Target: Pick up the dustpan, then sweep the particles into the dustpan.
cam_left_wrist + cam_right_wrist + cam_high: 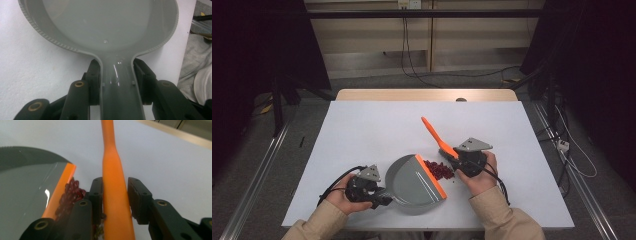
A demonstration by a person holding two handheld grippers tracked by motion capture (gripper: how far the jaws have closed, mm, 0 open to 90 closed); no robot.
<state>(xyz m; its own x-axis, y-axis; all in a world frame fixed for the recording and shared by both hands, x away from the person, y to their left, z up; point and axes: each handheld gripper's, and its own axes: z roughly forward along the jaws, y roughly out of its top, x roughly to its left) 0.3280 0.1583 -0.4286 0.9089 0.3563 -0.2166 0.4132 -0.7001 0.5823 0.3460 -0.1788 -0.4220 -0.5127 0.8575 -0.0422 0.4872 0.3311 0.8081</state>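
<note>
Dustpan (412,182) handle sits clamped between the left gripper (117,75) jaws, lip flat on the bench (362,130). Keep it so. Red beans (440,170) lie just left of the right gripper (115,195), whose slackened jaws must re-clamp the orange brush (112,182) between them before sweeping.

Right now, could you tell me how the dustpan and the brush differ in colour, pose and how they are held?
The dustpan is grey with an orange lip; the brush handle is all orange. The dustpan lies flat on the white table, while the brush handle slants up and away. The left gripper clamps the dustpan's handle; in the right gripper, a gap shows between the brush handle and one pad. Both border the dark red beans.
</note>
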